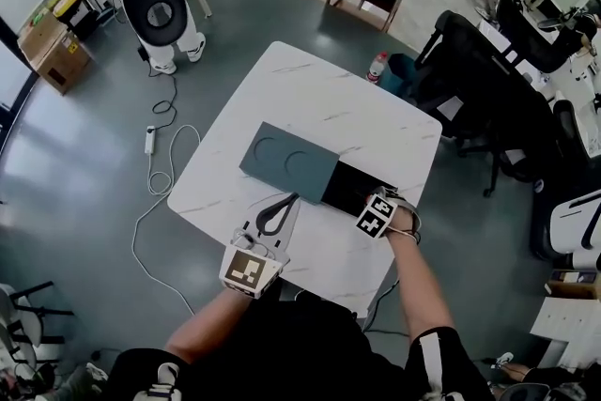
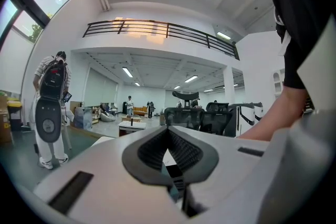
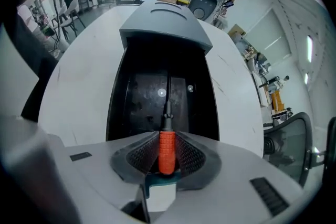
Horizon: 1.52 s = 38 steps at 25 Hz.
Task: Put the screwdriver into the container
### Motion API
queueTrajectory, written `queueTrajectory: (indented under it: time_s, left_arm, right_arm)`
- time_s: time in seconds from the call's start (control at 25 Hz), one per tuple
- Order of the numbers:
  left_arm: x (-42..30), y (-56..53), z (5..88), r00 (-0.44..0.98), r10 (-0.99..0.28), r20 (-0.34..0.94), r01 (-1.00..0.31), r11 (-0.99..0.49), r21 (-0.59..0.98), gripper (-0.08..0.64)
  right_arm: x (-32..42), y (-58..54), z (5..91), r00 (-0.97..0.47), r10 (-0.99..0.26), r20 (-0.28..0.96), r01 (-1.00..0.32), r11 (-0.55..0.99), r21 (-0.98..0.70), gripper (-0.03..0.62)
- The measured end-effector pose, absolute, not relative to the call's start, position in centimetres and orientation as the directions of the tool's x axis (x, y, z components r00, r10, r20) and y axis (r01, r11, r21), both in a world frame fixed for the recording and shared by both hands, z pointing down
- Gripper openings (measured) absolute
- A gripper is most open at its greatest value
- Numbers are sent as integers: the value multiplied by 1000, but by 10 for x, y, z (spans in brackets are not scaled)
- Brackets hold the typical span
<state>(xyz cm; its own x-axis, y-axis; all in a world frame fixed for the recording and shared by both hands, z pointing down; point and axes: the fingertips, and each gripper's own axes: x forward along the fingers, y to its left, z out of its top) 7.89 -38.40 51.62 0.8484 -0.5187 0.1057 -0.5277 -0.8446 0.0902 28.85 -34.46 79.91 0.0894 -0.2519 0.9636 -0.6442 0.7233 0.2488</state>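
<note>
A screwdriver with an orange ribbed handle is pinched between the jaws of my right gripper. Its dark shaft hangs down into an open black container. In the head view the right gripper points steeply down over the container near the table's front right, and the screwdriver is hidden there. The container's grey lid is slid off toward the far left, still overlapping it. My left gripper lies level over the table beside the lid. Its fingertips meet with nothing between them in the left gripper view.
The white marble table stands on a grey floor. Black office chairs crowd its right side, with a bottle on the floor behind. A white machine, a cable and a cardboard box are to the left.
</note>
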Motion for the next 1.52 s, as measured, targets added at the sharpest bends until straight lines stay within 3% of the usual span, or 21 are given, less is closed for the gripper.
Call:
queueTrajectory:
  time_s: [0.24, 0.36, 0.6, 0.8, 1.04, 1.28, 1.52]
  left_arm:
    - [70, -387, 517, 837, -538, 102, -546, -833, 89, 5]
    - [71, -386, 514, 837, -538, 101, -547, -831, 104, 5]
    - [74, -384, 510, 845, -529, 82, -534, -842, 80, 5]
    - [86, -379, 504, 861, -504, 67, -509, -858, 77, 5]
    - [101, -368, 489, 881, -471, 40, -473, -878, 78, 5]
    - [115, -361, 470, 896, -445, 8, -444, -893, 71, 5]
    - [119, -356, 460, 907, -420, -14, -419, -907, 38, 5]
  right_arm:
    - [287, -344, 799, 99, -245, 964, -636, 730, 251, 116]
    - [286, -344, 789, 85, -266, 960, -649, 716, 256, 172]
    - [266, -349, 711, -3, -479, 878, -718, 612, 332, 170]
    - [252, -352, 625, -51, -724, 688, -823, 420, 381, 161]
    - [233, -342, 526, -79, -928, 364, -933, 198, 301, 64]
    - [224, -320, 462, -60, -994, 94, -987, 73, 145, 26]
    - [226, -301, 441, 3, -999, -35, -997, -5, 76, 25]
